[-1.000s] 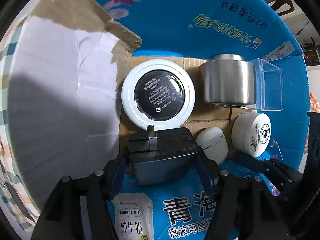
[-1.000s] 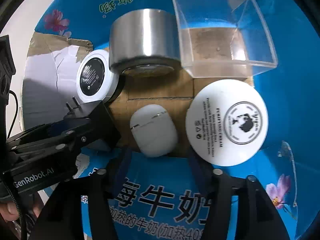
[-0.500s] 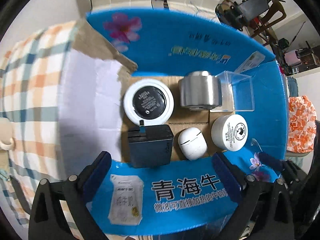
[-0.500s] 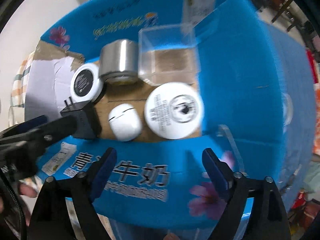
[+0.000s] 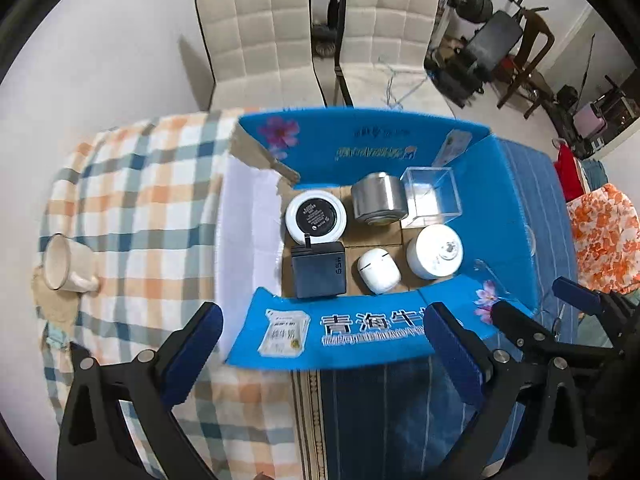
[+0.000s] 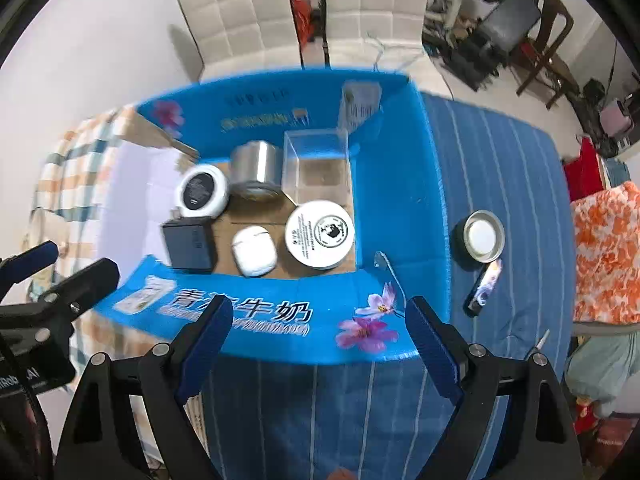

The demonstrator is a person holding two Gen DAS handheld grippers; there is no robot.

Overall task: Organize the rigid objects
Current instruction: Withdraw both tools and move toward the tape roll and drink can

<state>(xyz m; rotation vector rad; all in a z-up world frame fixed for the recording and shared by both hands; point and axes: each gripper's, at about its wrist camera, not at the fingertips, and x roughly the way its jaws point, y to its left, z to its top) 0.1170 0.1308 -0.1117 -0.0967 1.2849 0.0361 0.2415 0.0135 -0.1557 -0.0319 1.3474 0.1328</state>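
Left gripper [image 5: 320,340] and right gripper [image 6: 318,334] held above box [image 5: 384,332], lower frame; jaws spread, nothing pinched.

You had a cream enamel mug [image 5: 64,265] standing on the plaid tablecloth [image 5: 132,208], well apart from the box. Two cream quilted chairs [image 5: 320,36] stood side by side beyond the table. Exercise equipment [image 5: 492,48] and a wooden chair [image 5: 532,52] occupied the far right corner. An orange floral cloth [image 6: 604,256] lay at the right edge.
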